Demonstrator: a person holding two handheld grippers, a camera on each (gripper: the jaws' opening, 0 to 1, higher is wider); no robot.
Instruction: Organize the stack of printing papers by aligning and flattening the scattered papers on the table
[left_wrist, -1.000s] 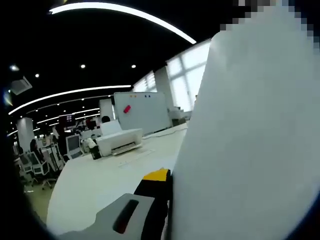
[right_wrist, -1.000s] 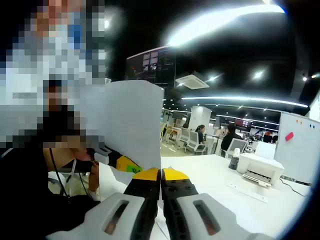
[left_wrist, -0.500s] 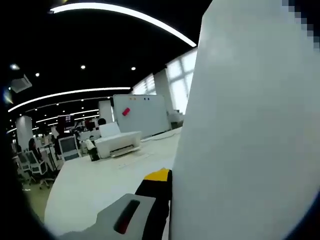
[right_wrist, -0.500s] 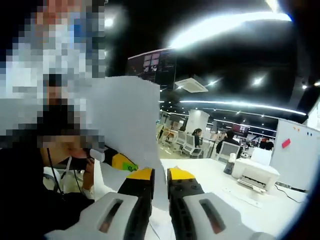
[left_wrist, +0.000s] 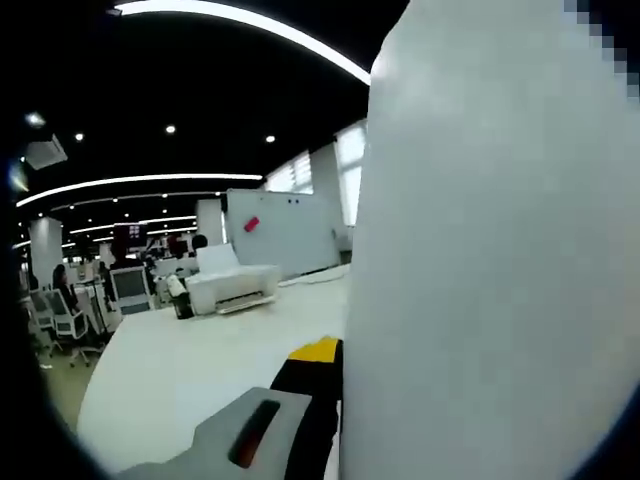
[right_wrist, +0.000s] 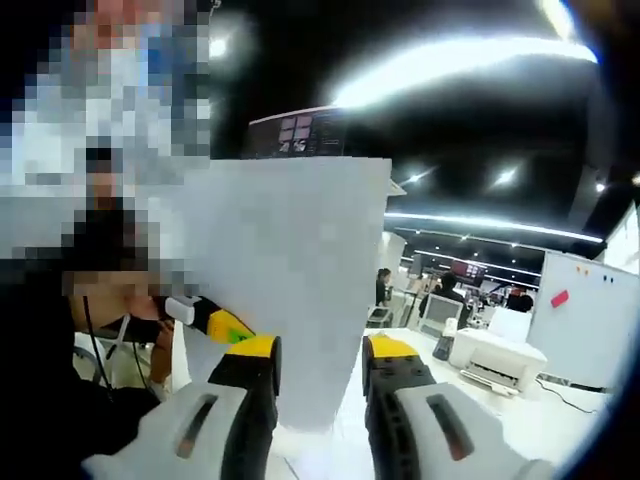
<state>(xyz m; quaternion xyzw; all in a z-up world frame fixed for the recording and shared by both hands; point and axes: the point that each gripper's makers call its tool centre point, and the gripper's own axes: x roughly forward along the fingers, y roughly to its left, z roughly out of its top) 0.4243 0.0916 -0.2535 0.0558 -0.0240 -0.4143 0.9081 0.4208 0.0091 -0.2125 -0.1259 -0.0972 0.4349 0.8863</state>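
White papers (right_wrist: 290, 300) stand upright, clamped by the left hand-held gripper (left_wrist: 335, 360), while the right hand-held gripper (right_wrist: 320, 355) has just spread apart, releasing them for regripping.

In the left gripper view the paper (left_wrist: 490, 250) runs off the top, right and bottom edges, and it hides the left gripper's (left_wrist: 335, 400) second jaw — whether the jaws clamp the sheet cannot be told. The printer (left_wrist: 235, 287) and the people beyond it are too small and blurred for detail. In the right gripper view the paper's (right_wrist: 285, 290) lower edge drops behind the right gripper (right_wrist: 320, 370). The left gripper (right_wrist: 215, 322) is half hidden behind the sheet — only one yellow tip peeks out.
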